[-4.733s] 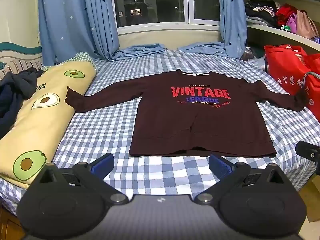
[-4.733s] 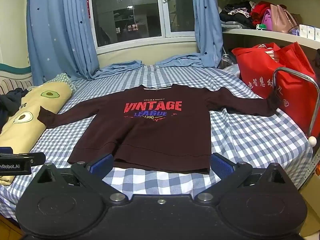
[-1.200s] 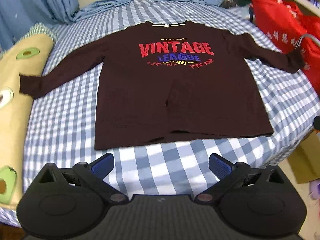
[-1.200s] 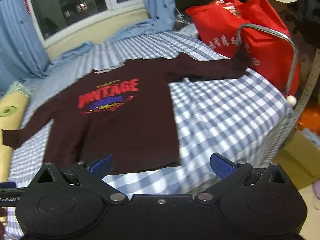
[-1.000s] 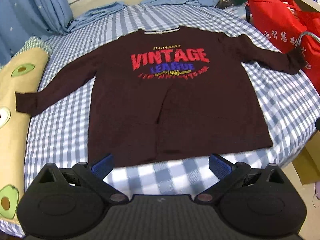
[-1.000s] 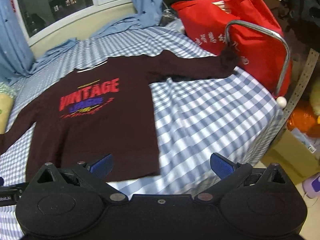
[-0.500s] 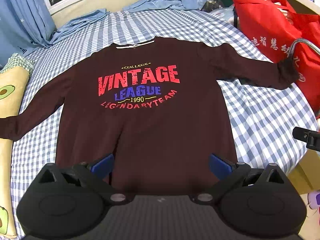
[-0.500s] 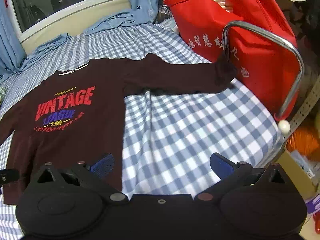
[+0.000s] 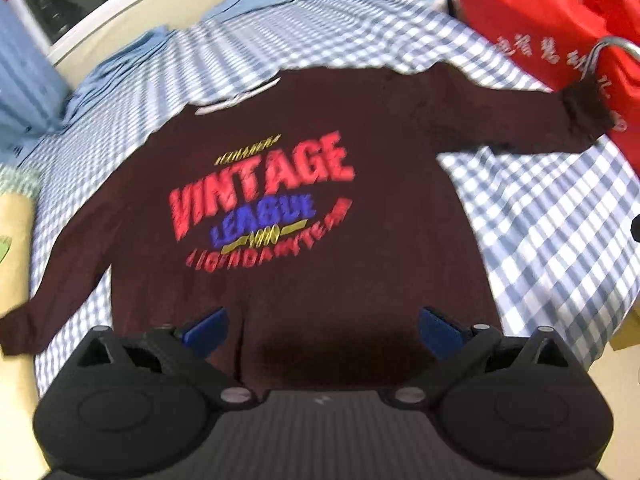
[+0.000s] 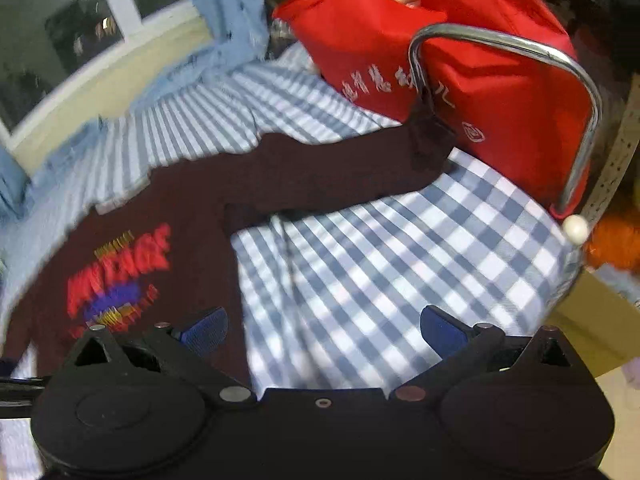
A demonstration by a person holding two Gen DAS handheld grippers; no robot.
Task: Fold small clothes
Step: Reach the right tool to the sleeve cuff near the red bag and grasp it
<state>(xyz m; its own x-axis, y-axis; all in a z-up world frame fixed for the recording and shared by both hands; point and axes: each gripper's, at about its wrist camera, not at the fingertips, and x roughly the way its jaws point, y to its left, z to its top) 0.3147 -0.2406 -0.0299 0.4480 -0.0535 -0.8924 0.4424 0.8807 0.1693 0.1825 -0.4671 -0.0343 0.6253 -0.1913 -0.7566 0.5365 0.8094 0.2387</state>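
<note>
Sweater (image 9: 304, 208): lies flat, print up, filling the centre of the left view; in the right view it sits at lower left, on the checked bed (image 10: 380, 264).
Left tongs (image 9: 320, 326): spread wide, holding nothing, poised over the lower body of the sweater; the hem is hidden behind the tool.
Right tongs (image 10: 322, 328): spread wide, empty, over bare bed sheet just right of the sweater's side.
Right sleeve (image 10: 340, 168): stretched toward the upper right of the right view, cuff (image 10: 430, 140) touching the red bag (image 10: 460, 52) beside the metal rail (image 10: 560, 64).
Step, as I judge it: reaching in for a first fold, probably the sleeve.
Doing it well: pinch only the cuff, lift it clear of bag and rail, lay the sleeve straight across the chest without dragging the body.
Edges: the bed drops off at the right of both views; bag and rail crowd the cuff.
Open room: bare sheet between sleeve and right tongs; the left sleeve (image 9: 60, 272) ends at lower left of the left view, near a pillow (image 9: 12, 248).
</note>
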